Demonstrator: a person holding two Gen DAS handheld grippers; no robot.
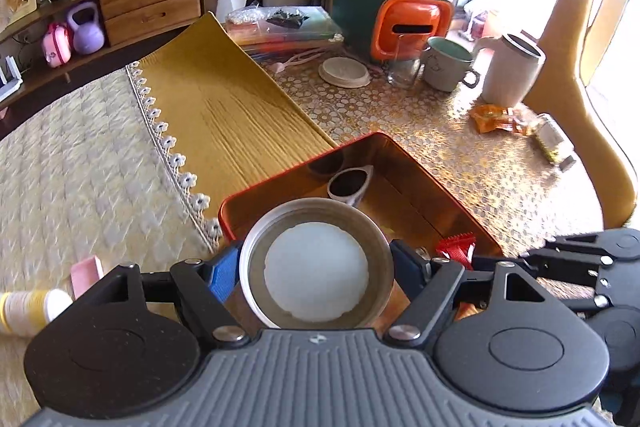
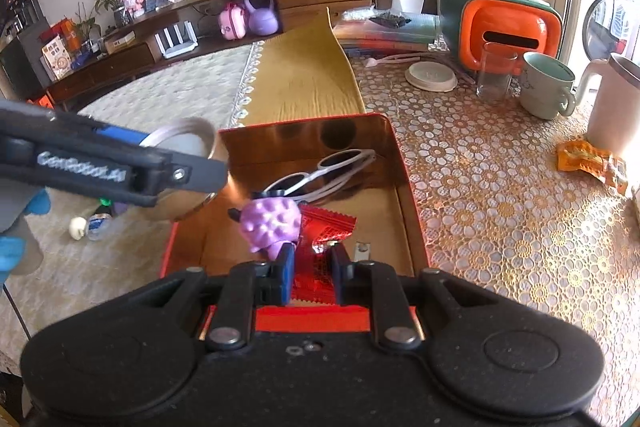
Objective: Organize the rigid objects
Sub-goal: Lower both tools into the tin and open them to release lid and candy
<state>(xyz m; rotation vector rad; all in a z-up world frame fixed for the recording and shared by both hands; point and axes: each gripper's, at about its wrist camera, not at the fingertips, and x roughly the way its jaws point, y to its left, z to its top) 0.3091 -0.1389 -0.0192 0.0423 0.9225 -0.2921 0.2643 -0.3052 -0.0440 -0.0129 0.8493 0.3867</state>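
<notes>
My left gripper (image 1: 314,267) is shut on a round metal tin (image 1: 316,263) with a white inside, held above the near left corner of the red box (image 1: 436,173). The tin also shows in the right wrist view (image 2: 188,143), beside the box's left wall (image 2: 168,247). White sunglasses (image 2: 320,173) lie in the box, with a purple knobbly toy (image 2: 272,223) and a red packet (image 2: 328,227). My right gripper (image 2: 310,267) is narrowly open over the near end of the box, with nothing held between its fingers.
On the patterned tablecloth stand a glass (image 2: 494,75), a green mug (image 2: 546,85), a white jug (image 2: 612,103), a round lid (image 2: 430,75), an orange-green organiser (image 2: 504,23) and orange snack packets (image 2: 592,163). A small bottle (image 2: 94,221) lies on the bed at left.
</notes>
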